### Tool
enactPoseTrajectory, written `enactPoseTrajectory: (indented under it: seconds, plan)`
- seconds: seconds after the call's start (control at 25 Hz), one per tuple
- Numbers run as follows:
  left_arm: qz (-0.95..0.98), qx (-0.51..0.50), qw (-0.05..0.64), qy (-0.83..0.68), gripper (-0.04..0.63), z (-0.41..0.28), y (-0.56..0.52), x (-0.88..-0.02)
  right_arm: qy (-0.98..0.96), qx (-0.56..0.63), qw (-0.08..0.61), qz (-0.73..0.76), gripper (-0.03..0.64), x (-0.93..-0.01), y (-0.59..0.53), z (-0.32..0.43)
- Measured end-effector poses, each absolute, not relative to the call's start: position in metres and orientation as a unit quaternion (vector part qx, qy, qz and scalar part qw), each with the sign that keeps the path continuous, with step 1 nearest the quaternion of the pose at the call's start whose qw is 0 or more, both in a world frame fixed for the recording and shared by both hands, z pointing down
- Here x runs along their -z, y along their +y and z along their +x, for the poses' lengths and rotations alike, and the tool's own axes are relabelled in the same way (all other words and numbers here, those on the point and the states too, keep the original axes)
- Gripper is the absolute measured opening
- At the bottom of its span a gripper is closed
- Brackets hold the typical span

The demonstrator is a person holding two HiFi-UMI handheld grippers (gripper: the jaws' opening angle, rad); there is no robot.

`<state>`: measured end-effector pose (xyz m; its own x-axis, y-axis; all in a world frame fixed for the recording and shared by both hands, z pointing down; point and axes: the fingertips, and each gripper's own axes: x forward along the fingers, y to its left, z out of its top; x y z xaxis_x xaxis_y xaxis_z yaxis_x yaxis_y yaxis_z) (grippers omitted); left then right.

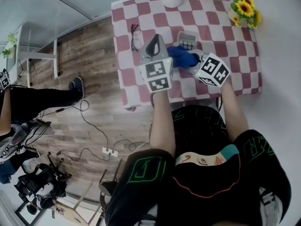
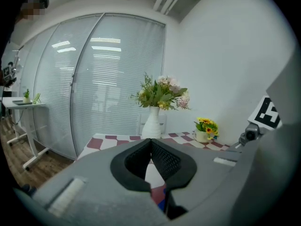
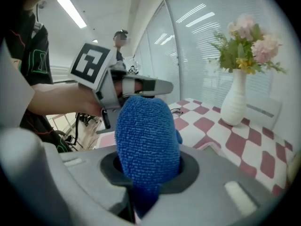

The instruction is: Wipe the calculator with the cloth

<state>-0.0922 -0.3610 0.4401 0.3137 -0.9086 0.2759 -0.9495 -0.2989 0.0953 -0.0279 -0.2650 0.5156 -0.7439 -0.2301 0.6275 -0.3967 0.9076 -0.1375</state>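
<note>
Jaws of your right hand-held gripper (image 1: 192,62) stand closed on the blue cloth (image 3: 146,135). The cloth bulges up between them as a rounded, nubbly wad and fills the gap. Your left hand-held gripper (image 2: 150,144) has its jaws brought together at the tips. Nothing is held between them, and only a strip of checked desk and a sliver of blue show through the slot beneath.

From your head view, both hand-held grippers point away from you over the near half of the desk (image 1: 237,55), left beside right, with the cloth low between their tips. The calculator (image 1: 188,40) lies flat on the desk just beyond the cloth, on the side farther from you. Whether cloth and calculator touch cannot be told.

Spectacles (image 1: 135,36) lie on the desk to the left of the left hand-held gripper, near the desk's left edge. A white vase (image 2: 153,124) of mixed flowers stands at the far edge. A small pot of sunflowers (image 2: 206,132) stands at the far right corner, well apart from the calculator.
</note>
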Motion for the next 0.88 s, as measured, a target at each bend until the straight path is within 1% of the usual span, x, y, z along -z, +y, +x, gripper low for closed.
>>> enactPoseTrajectory:
  seconds: [0.16, 0.32, 0.6, 0.88]
  plan:
    - [0.804, -0.076, 0.116, -0.578, 0.009, -0.091, -0.359, -0.429, -0.919, -0.149, 0.262, 0.255, 0.101, -0.489, -0.301, -0.007]
    - [0.81, -0.058, 0.096, -0.576, 0.009, -0.09, -0.363, -0.408, -0.896, -0.163, 0.204, 0.359, 0.101, -0.448, -0.338, 0.019]
    - [0.823, -0.029, 0.071, -0.562, 0.009, -0.077, -0.368, -0.367, -0.861, -0.133, 0.08, 0.485, 0.098, -0.376, -0.371, 0.073]
    - [0.83, -0.004, 0.03, -0.557, 0.009, -0.064, -0.379, -0.33, -0.837, -0.1, 0.023, 0.537, 0.097, -0.329, -0.396, 0.105]
